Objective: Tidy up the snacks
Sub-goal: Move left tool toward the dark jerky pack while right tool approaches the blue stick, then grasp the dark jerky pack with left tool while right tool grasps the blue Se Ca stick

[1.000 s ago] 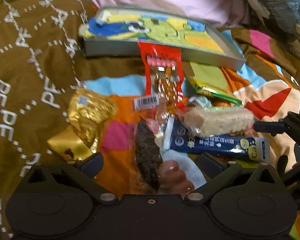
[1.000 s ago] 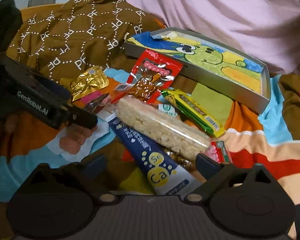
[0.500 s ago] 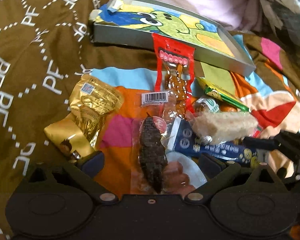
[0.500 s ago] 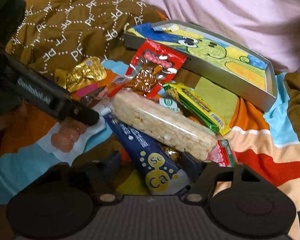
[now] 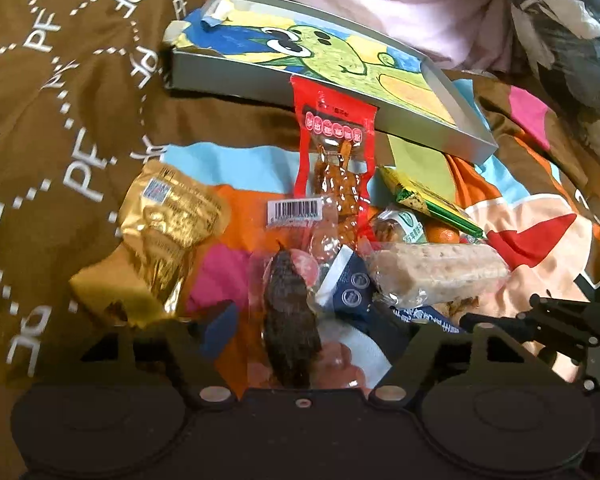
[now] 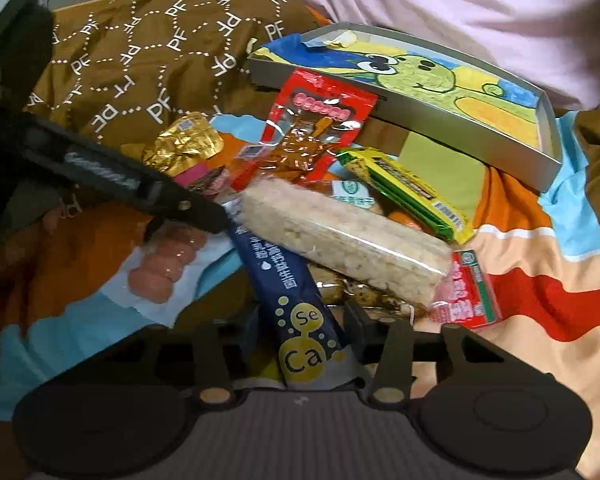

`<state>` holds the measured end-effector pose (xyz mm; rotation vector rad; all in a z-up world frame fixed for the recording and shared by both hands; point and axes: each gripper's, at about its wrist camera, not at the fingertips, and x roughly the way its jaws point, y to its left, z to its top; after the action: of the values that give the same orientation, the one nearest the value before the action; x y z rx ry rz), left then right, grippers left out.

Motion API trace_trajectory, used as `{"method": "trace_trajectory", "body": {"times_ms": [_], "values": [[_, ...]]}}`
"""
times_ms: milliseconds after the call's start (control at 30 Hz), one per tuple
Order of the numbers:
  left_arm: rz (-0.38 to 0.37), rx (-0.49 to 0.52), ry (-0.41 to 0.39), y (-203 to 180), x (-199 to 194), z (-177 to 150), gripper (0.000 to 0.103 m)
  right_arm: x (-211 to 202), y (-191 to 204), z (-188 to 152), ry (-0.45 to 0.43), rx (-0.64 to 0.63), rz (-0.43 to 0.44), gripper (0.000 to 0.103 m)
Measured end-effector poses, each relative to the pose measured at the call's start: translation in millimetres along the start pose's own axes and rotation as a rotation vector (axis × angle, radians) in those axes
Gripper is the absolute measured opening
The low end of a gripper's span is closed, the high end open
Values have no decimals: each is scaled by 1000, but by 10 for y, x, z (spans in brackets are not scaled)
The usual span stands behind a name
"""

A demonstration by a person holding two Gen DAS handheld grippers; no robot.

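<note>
In the left wrist view my left gripper [image 5: 306, 330] straddles a clear packet holding a dark dried snack [image 5: 292, 320]. Its jaws are closing and the pads stand a little off the packet's sides. My right gripper [image 6: 304, 324] has a dark blue stick packet [image 6: 292, 288] between its fingers. Those jaws are closing too, with the pads close to the packet's edges. A puffed-rice bar [image 6: 340, 240] lies across the far end of the blue stick. One left finger [image 6: 140, 184] reaches in from the left of the right wrist view.
A shallow grey box [image 5: 260, 80] with a cartoon picture inside lies at the back on the bedding. A red packet [image 5: 336, 140], a gold packet [image 5: 168, 232], a green-yellow bar [image 5: 428, 204] and a small red packet [image 6: 468, 292] lie around. Pink fabric rises behind the box.
Both pairs of jaws have narrowed. The left gripper has edged in around the dark snack packet. The right fingers have drawn in towards the blue stick.
</note>
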<state>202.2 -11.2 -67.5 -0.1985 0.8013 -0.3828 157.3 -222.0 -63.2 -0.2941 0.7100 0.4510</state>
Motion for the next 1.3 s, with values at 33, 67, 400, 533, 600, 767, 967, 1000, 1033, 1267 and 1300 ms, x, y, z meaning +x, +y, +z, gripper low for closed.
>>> {"method": "trace_trajectory", "body": {"times_ms": [33, 67, 400, 533, 600, 767, 967, 1000, 1033, 1267, 1300], "values": [[8, 9, 4, 1, 26, 21, 63, 7, 8, 3, -1, -3, 4, 47], [15, 13, 5, 3, 42, 31, 61, 11, 13, 3, -5, -5, 7, 47], [32, -5, 23, 14, 55, 28, 48, 82, 68, 3, -25, -39, -16, 52], [41, 3, 47, -36, 0, -15, 47, 72, 113, -5, -23, -63, -35, 47], [26, -17, 61, -32, -38, -30, 47, 53, 131, -5, -19, -65, -39, 44], [19, -65, 82, -24, -138, -105, 47, -40, 213, -28, -26, -79, -57, 36], [9, -83, 82, 5, -126, -121, 48, 11, 208, -20, -26, -68, -44, 40], [8, -81, 80, 5, -125, -125, 48, 20, 195, -21, -26, -61, -41, 40], [9, -80, 78, -1, -123, -120, 48, 27, 190, -20, -25, -56, -39, 39], [29, -55, 47, -109, -115, -173, 47, 24, 483, -95, -65, -275, -187, 32], [35, -46, 41, -131, -117, -183, 47, 28, 540, -120, -73, -323, -216, 32]]}}
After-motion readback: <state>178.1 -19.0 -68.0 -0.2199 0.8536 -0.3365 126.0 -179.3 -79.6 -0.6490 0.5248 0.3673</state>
